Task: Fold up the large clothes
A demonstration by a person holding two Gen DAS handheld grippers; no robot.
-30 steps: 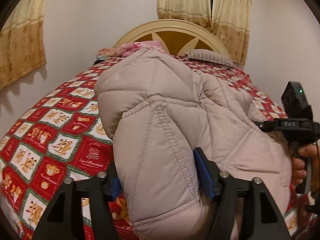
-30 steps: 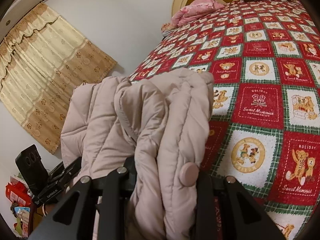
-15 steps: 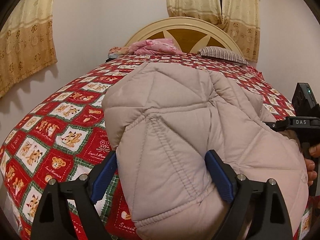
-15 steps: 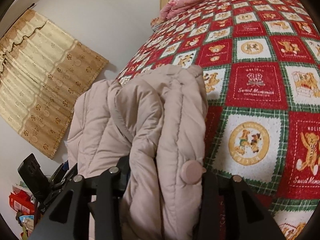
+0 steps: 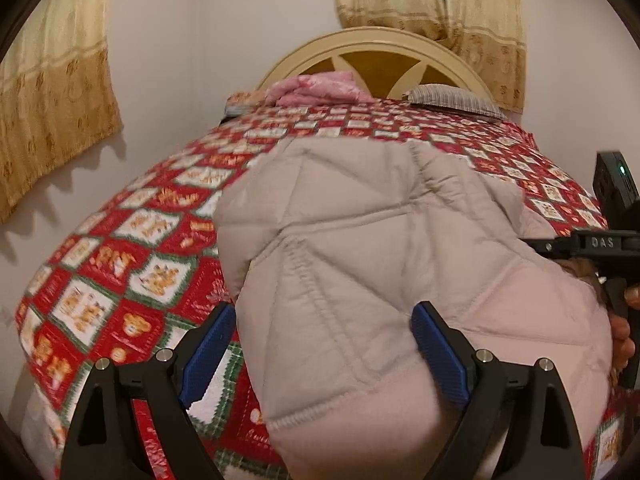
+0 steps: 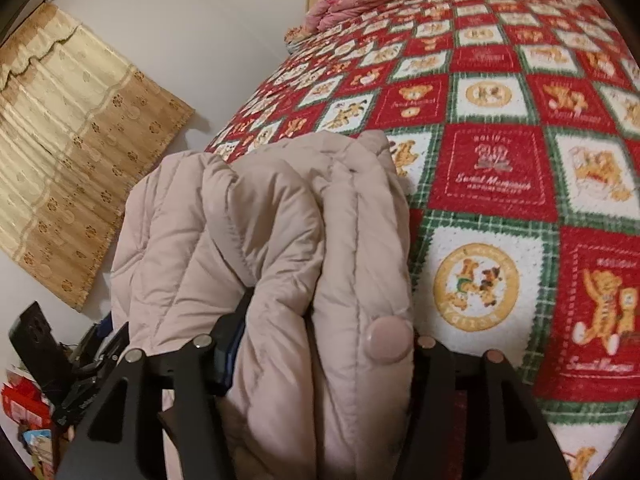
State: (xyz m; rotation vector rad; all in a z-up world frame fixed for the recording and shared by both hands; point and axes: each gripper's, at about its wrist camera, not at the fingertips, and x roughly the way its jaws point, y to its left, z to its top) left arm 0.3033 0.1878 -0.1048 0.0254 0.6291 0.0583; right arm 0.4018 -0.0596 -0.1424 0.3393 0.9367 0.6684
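A pale pink quilted puffer coat [image 5: 360, 240] lies folded in a bundle on the bed's red teddy-bear blanket [image 5: 120, 264]. My left gripper [image 5: 324, 312] is open wide. Its blue pads [image 5: 208, 352] stand either side of the coat's near folded edge without squeezing it. In the right wrist view the coat's thick folds [image 6: 260, 220], with a round snap button [image 6: 389, 339], fill the gap of my right gripper [image 6: 328, 332]. Its jaws are opening and the right finger is hidden behind the fabric. A hand [image 5: 624, 340] holds the right gripper's black body at the coat's far right side.
Pink bedding [image 5: 316, 88] and a striped pillow [image 5: 452, 100] lie against the cream headboard [image 5: 376, 44]. Gold curtains [image 5: 52, 92] hang on the wall left of the bed. Red boxes [image 6: 24, 404] sit on the floor beside it. Open blanket [image 6: 500, 180] stretches right of the coat.
Both pairs of jaws have widened. The left pads, earlier pinching the coat's edge, now stand apart from it. The coat has sunk lower onto the blanket.
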